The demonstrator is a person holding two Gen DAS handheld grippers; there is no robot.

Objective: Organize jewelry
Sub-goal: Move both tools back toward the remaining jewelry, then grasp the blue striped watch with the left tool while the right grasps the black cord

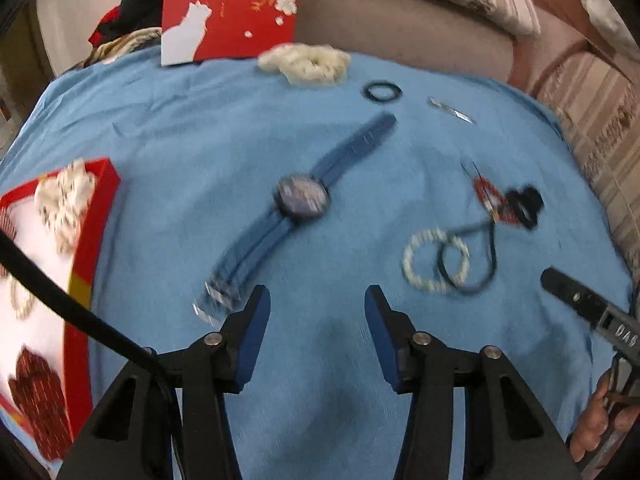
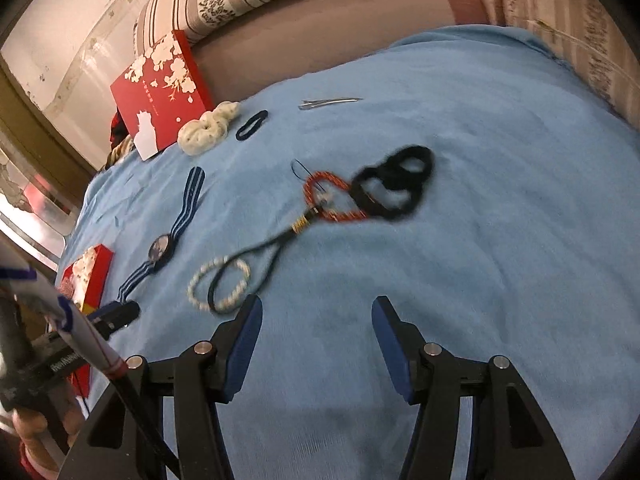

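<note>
Blue cloth point(image 1: 168, 128); watch point(image 1: 302, 196) ahead of spread left jaws.

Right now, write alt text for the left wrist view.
The open left gripper hovers over a blue cloth, just short of a blue watch lying diagonally. A white bead bracelet lies to the right; a red box holding jewelry sits at left.

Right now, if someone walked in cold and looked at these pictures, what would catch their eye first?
Probably the blue watch, stretched flat and diagonal across the middle of the blue cloth. Next, the red beaded loop to its right, lying against a black scrunchie, with a white bead bracelet nearer the open right gripper. The red box with pieces already inside sits at the cloth's left edge.
</note>
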